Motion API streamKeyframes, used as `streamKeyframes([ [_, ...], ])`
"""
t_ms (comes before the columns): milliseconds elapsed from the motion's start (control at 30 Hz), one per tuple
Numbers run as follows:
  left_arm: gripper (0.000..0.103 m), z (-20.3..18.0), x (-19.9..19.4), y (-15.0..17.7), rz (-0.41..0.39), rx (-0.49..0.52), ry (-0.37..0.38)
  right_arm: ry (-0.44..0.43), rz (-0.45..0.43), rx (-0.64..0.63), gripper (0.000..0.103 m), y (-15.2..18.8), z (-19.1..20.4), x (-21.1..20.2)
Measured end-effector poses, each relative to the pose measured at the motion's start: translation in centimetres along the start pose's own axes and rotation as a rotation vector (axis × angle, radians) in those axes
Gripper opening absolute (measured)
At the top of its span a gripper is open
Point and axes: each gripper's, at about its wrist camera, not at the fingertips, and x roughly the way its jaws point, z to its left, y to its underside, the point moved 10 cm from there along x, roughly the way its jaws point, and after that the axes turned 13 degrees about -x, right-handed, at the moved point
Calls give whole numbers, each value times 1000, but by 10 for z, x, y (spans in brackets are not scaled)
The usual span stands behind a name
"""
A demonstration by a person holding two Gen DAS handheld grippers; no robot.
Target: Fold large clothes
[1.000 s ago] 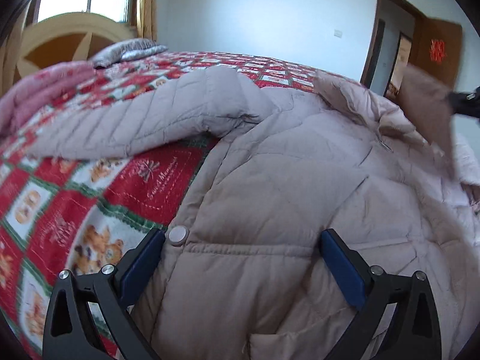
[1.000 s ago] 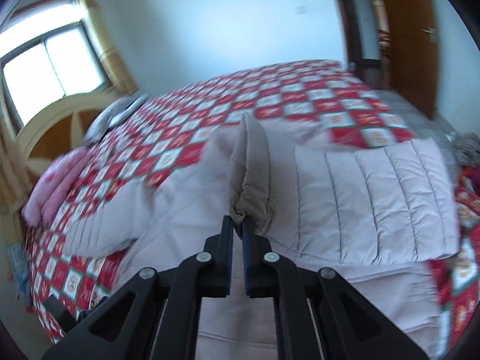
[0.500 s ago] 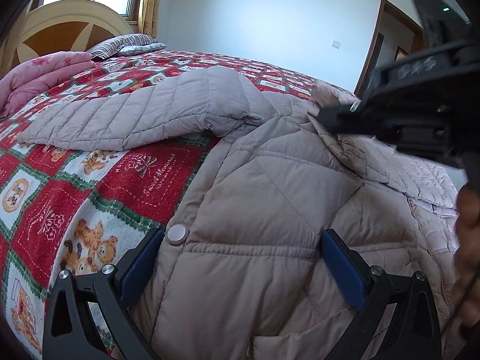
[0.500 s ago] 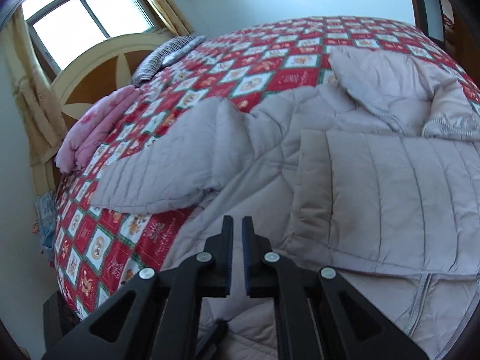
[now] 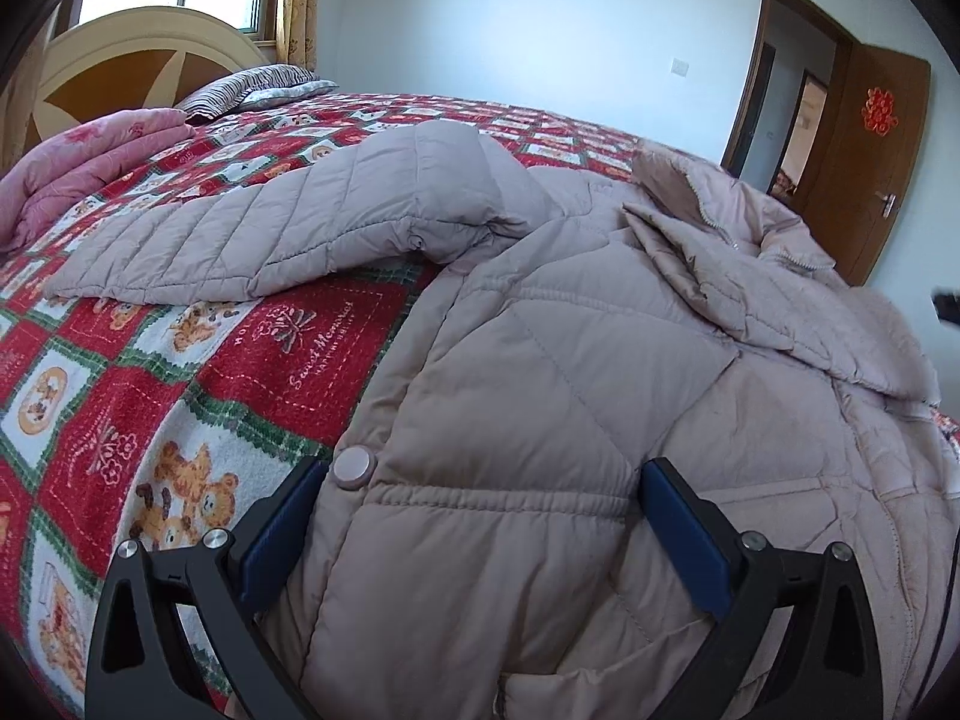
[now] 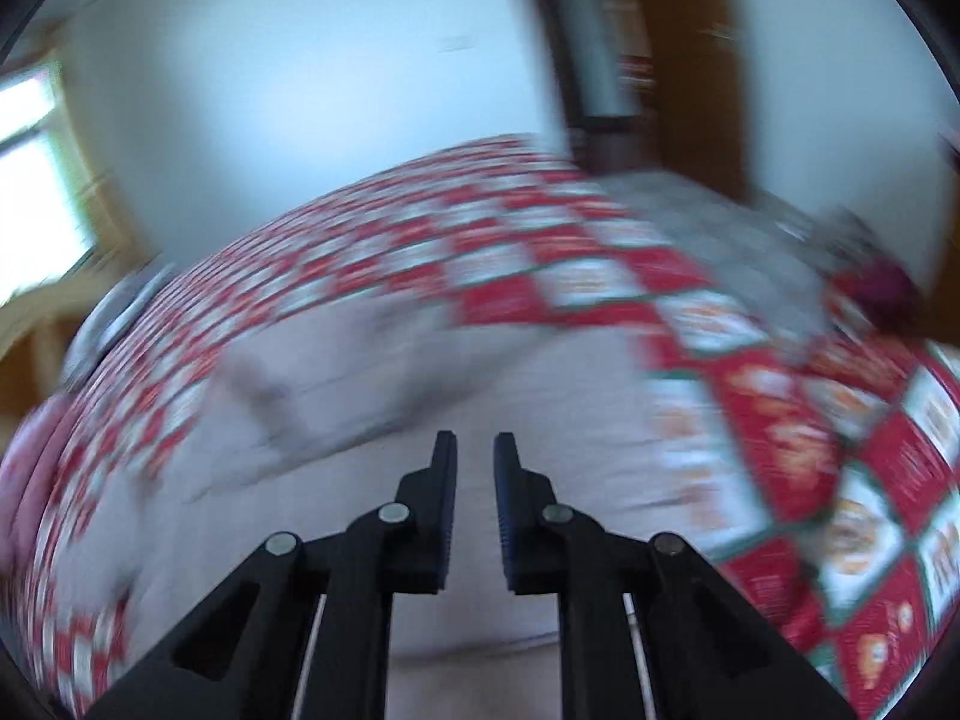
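Observation:
A large beige quilted coat (image 5: 576, 372) lies spread on the bed. One sleeve (image 5: 288, 234) stretches out to the left over the quilt; the other side is folded onto the body near the collar (image 5: 714, 228). My left gripper (image 5: 480, 480) is open, its jaws wide apart around the coat's waist seam next to a snap button (image 5: 354, 467). My right gripper (image 6: 474, 450) is slightly open and empty above the coat (image 6: 420, 396); that view is blurred by motion.
The bed carries a red, white and green checked quilt (image 5: 198, 372). A pink folded blanket (image 5: 84, 156) and striped pillows (image 5: 258, 84) lie near the headboard (image 5: 120, 60). A brown door (image 5: 870, 144) stands open at the right.
My right gripper let go of the folded sleeve, opened slightly and swung away to the right, out of the left wrist view. My left gripper stays in place, open.

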Motion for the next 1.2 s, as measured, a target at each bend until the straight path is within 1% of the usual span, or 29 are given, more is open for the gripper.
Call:
streamKeyframes([
  [33, 102, 0, 0, 0, 4, 6, -8, 9, 29, 31, 16, 6, -13, 10],
  [67, 102, -2, -1, -1, 15, 17, -22, -1, 92, 49, 16, 20, -20, 29],
  [100, 102, -3, -3, -3, 21, 24, -28, -36, 147, 44, 16, 32, -16, 43],
  [133, 102, -7, -6, -7, 28, 31, -28, -71, 181, 32, 16, 43, -7, 54],
  [167, 102, -12, -10, -14, 25, 38, -24, -102, 189, 12, 16, 50, 4, 59],
  [200, 102, -20, -18, -26, 4, 42, -11, -118, 182, -18, 16, 54, 16, 60],
  [267, 102, -39, -30, -47, -42, 50, 29, -106, 170, -80, 16, 56, 34, 62],
  [333, 102, -65, -37, -68, -91, 91, 52, -81, 160, -125, 17, 57, 46, 64],
  [400, 102, -88, -35, -85, -132, 126, 51, -45, 148, -161, 17, 58, 50, 67],
  [467, 102, -106, -21, -94, -145, 136, 52, -29, 153, -183, 17, 60, 49, 63],
  [500, 102, -111, -11, -97, -147, 140, 34, -19, 158, -190, 17, 55, 50, 60],
  [533, 102, -111, 2, -99, -149, 139, -10, -19, 148, -182, 17, 50, 49, 56],
  [567, 102, -108, 21, -98, -136, 135, -77, -30, 123, -166, 17, 42, 45, 51],
  [600, 102, -105, 36, -95, -113, 134, -118, -43, 95, -154, 17, 34, 37, 46],
  [667, 102, -98, 61, -88, -62, 126, -176, -36, 62, -150, 21, 13, 32, 44],
  [700, 102, -92, 71, -82, -41, 117, -202, -20, 60, -153, 30, 5, 29, 48],
  [733, 102, -88, 77, -77, -28, 109, -207, -7, 59, -152, 36, 0, 27, 53],
  [800, 102, -85, 86, -70, -13, 101, -205, 10, 61, -145, 37, -11, 20, 73],
  [833, 102, -84, 89, -68, -4, 97, -202, 13, 76, -149, 37, -6, 18, 79],
  [900, 102, -83, 93, -66, 12, 84, -187, 25, 148, -171, 37, 10, 12, 110],
  [933, 102, -83, 96, -65, 21, 80, -183, 17, 138, -182, 37, 18, 11, 115],
  [967, 102, -84, 98, -64, 26, 79, -182, 19, 106, -183, 37, 18, 9, 118],
  [1000, 102, -85, 101, -64, 29, 80, -186, 30, 103, -183, 38, 17, 11, 117],
  [1133, 102, -86, 104, -63, 28, 92, -206, 102, 105, -243, 41, 17, 17, 116],
  [1200, 102, -86, 104, -62, 28, 92, -205, 152, 132, -275, 41, 15, 18, 112],
])
